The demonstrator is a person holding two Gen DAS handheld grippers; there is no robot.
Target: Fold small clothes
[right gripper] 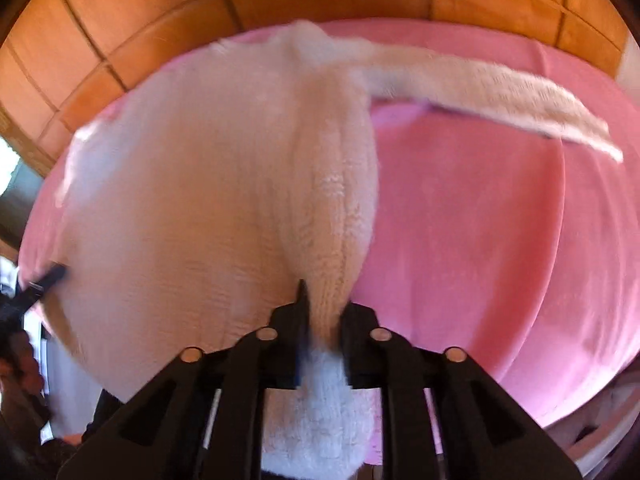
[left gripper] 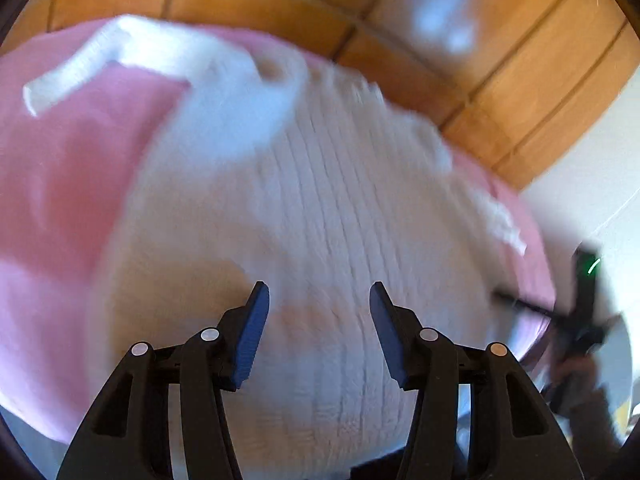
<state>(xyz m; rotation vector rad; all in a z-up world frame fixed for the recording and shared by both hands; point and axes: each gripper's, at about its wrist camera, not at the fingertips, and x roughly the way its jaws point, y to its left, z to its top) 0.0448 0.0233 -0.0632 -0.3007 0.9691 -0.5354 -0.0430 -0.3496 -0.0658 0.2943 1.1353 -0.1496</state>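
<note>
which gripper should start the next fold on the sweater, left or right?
Right, probably. The right gripper already pinches a bunched edge of the sweater, while the left gripper hangs over it on the pink cloth, jaws apart and empty.

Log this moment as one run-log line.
left gripper: open over white knit sweater | right gripper: shut on sweater fold | surface: pink cloth

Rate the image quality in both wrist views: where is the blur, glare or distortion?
Left wrist view: white knit sweater and pink cover smeared by motion blur, left tongs sharp, glare patch on the wooden floor. Right wrist view: softer blur, right tongs crisp on the knit, strong fisheye bending the floor boards.
</note>
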